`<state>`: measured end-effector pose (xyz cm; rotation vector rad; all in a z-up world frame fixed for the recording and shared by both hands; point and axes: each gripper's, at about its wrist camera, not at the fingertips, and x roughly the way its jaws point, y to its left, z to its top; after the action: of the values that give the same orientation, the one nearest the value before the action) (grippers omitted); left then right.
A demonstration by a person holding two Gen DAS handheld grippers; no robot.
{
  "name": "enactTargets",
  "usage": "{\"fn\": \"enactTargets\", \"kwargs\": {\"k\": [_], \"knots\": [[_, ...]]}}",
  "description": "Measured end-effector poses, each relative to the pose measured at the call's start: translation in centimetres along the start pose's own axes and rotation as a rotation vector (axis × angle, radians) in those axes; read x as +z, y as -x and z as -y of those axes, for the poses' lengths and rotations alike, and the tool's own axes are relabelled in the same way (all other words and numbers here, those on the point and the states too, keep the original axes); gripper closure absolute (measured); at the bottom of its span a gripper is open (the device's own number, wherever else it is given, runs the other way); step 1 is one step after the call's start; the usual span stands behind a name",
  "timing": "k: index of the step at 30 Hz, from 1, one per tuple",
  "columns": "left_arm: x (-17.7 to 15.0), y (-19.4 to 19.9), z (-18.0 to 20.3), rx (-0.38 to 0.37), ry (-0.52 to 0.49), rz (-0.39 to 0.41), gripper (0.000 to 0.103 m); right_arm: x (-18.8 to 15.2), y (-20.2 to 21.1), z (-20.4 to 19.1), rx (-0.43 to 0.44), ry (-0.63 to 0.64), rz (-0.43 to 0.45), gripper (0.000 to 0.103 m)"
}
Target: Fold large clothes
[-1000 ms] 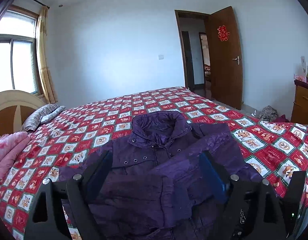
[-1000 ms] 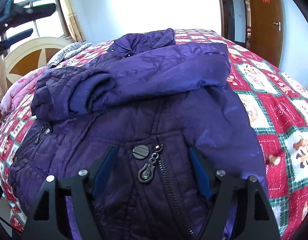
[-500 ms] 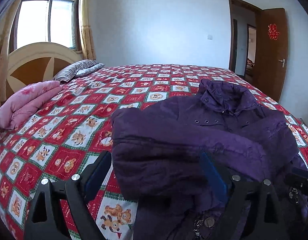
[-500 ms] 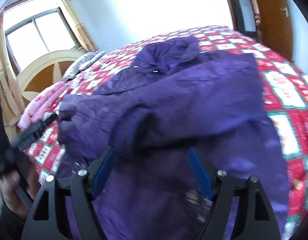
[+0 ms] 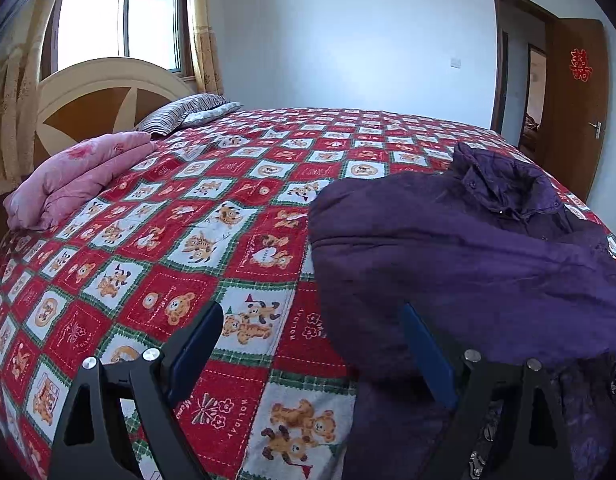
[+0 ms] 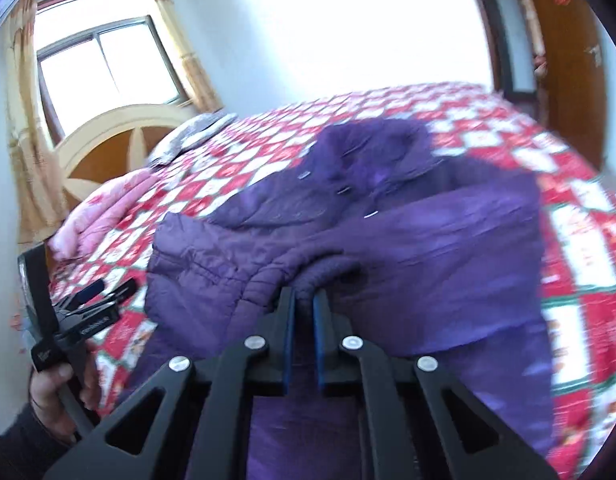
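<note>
A purple quilted jacket (image 5: pixel 468 256) lies on the bed with its sleeves folded across its front; it also shows in the right wrist view (image 6: pixel 408 232). My right gripper (image 6: pixel 304 300) is shut on the knit sleeve cuff (image 6: pixel 328 272) of the jacket. My left gripper (image 5: pixel 312 332) is open and empty, over the bedspread at the jacket's left edge, its right finger against the folded sleeve. In the right wrist view the left gripper (image 6: pixel 104 292) shows at the far left, held in a hand.
The bed has a red, white and green bear-pattern bedspread (image 5: pixel 180 240). A folded pink quilt (image 5: pixel 76 176) and a striped pillow (image 5: pixel 180 114) lie by the headboard (image 5: pixel 88 104). A brown door (image 5: pixel 576 120) stands open at the right.
My right gripper moved forward and shut on the sleeve cuff. My left gripper swung left, off the jacket body to its left edge, and stays open.
</note>
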<state>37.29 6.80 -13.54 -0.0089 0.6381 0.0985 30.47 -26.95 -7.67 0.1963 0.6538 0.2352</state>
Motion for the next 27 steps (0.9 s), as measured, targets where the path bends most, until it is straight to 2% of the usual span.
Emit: {"fn": "enactTargets", "kwargs": {"k": [4,9,16,18,21,24,25,27], "knots": [[0.0,-0.3,0.4,0.006,-0.003,-0.017,0.012,-1.5,0.1,4.0,-0.133,-0.036,-0.048,0.095],[1.1,-0.1,1.8,-0.006,-0.029,-0.015,0.012,-4.3,-2.2,5.8,-0.182,-0.027,-0.159,0.094],[4.7,-0.2,3.5,0.01,-0.092,0.04,0.012,-3.4,0.9,6.1,-0.306,-0.054,-0.081,0.089],[5.3,-1.0,3.9,0.024,-0.108,0.042,0.012,-2.7,1.8,5.4,-0.336,-0.052,-0.039,0.08],[5.9,-2.3,5.2,-0.01,-0.141,0.035,0.012,-1.3,2.2,3.4,-0.279,-0.039,0.021,0.074],[5.5,-3.8,6.9,-0.039,-0.163,0.032,0.012,-0.6,-0.2,1.2,-0.169,-0.013,-0.01,0.073],[5.2,-4.4,7.5,-0.054,-0.167,0.016,0.012,-0.5,-1.6,0.4,-0.156,0.007,-0.02,0.073],[4.4,-5.7,8.6,-0.066,-0.182,-0.025,0.012,-0.8,-3.7,-0.5,-0.155,0.035,-0.047,0.064]]}}
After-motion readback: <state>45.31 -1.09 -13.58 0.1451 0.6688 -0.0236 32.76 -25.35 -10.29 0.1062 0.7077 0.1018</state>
